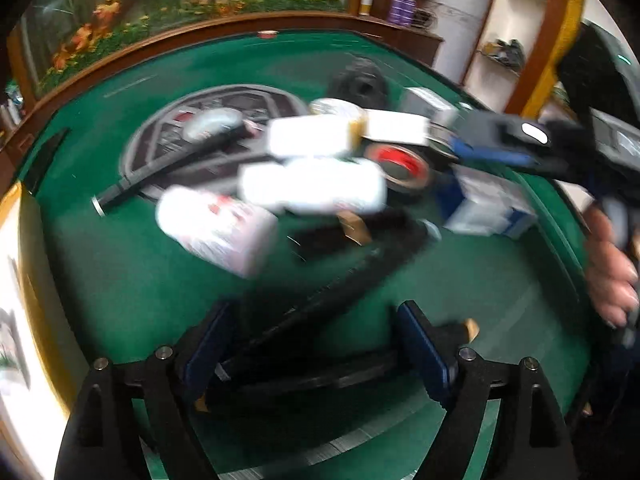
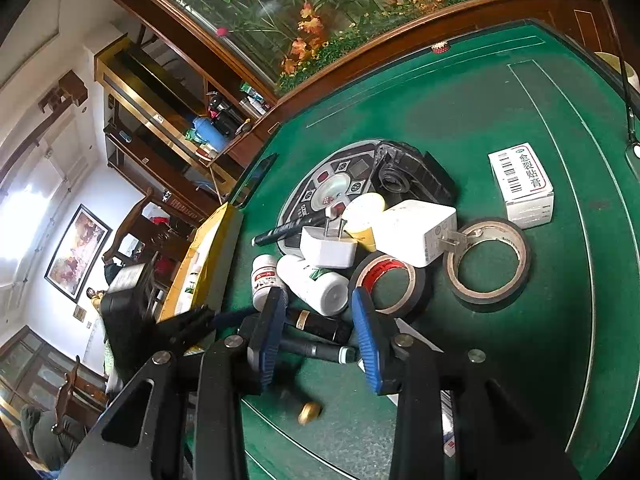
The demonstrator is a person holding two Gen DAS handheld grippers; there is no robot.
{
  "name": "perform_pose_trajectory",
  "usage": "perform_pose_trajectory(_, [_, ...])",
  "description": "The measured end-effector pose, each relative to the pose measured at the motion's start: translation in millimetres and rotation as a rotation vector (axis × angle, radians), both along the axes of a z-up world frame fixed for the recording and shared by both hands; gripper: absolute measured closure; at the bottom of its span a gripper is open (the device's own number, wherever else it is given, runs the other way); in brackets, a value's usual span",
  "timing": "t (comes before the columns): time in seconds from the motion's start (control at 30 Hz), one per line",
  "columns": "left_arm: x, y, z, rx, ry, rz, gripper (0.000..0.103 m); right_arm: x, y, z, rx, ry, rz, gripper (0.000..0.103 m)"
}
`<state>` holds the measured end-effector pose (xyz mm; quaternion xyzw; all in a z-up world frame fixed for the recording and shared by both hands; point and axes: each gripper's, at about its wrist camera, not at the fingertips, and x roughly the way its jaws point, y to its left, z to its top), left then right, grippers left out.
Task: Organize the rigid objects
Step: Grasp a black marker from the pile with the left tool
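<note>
A heap of small things lies on the green table point(image 2: 500, 92): two white plug adapters point(image 2: 416, 232), white bottles point(image 2: 316, 284), a red-cored tape roll point(image 2: 388, 280), a black tape roll point(image 2: 490, 264) and a black marker point(image 2: 288, 230). My right gripper point(image 2: 318, 338) hovers low at the heap's near side, open, with two dark pens point(image 2: 320, 350) lying between its blue pads. In the blurred left wrist view, my left gripper point(image 1: 316, 344) stands wide open over a long dark pen point(image 1: 328, 296), its pads clear of it.
A white labelled box point(image 2: 524, 184) sits apart at the right. A black lens-like object point(image 2: 404, 176) rests on the round dice panel point(image 2: 320, 192). A gold cap point(image 2: 310, 412) lies near the front. A yellow box point(image 2: 204, 264) stands at the table's left edge.
</note>
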<state>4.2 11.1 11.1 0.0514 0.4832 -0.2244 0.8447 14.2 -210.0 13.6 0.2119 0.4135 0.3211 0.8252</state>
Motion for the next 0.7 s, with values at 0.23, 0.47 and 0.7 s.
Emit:
perform_pose_trajectory(0.23, [-35, -15, 7, -0.054, 0.053, -0.048, 0.054, -2, 4, 1, 0.008, -0.001, 0.011, 0.070])
perform_pose_trajectory(0.47, [-11, -33, 10, 0.020, 0.042, -0.029, 0.057, -5, 4, 4, 0.019, -0.017, 0.022, 0.070])
perform_pose_trajectory(0.7, [-17, -57, 12, 0.117, -0.038, -0.053, 0.085, -5, 0, 5, 0.020, -0.027, 0.011, 0.070])
